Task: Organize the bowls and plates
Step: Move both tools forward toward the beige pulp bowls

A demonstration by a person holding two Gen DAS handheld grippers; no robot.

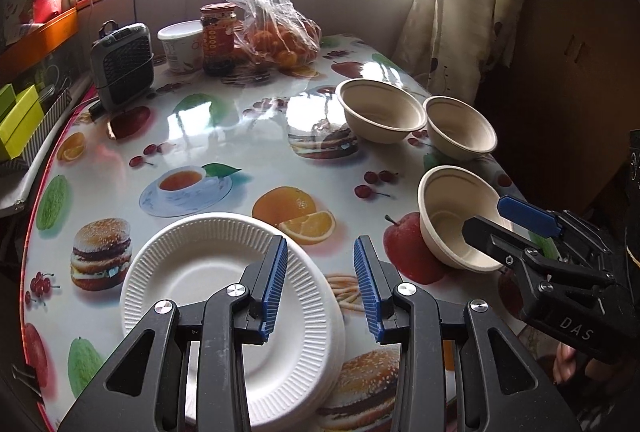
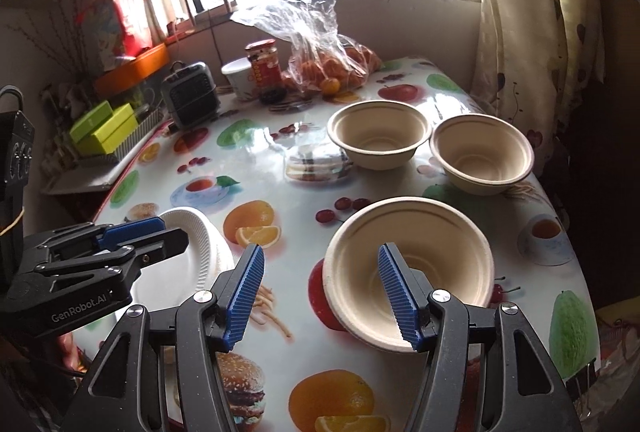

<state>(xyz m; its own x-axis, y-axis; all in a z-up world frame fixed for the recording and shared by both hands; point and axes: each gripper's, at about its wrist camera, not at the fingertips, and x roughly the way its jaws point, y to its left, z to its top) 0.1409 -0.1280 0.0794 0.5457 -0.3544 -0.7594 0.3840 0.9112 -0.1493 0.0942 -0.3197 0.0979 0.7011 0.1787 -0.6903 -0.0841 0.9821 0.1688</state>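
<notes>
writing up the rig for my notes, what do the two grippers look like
Both match: black skeletal plastic frames with triangular cut-outs, silver pivot screws, and two fingers faced with ribbed blue pads. The left gripper reads "GenRobot.AI" in white on its body; the right gripper reads "DAS". No cables or sleeves are visible.

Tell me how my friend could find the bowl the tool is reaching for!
Start at the table with the fruit-and-burger cloth and find the three tan bowls on its right side. Two stand side by side farther back, toward the window; the nearest bowl is alone at the front. It is the only one tipped up on its side, with the right tool open around its rim.
</notes>
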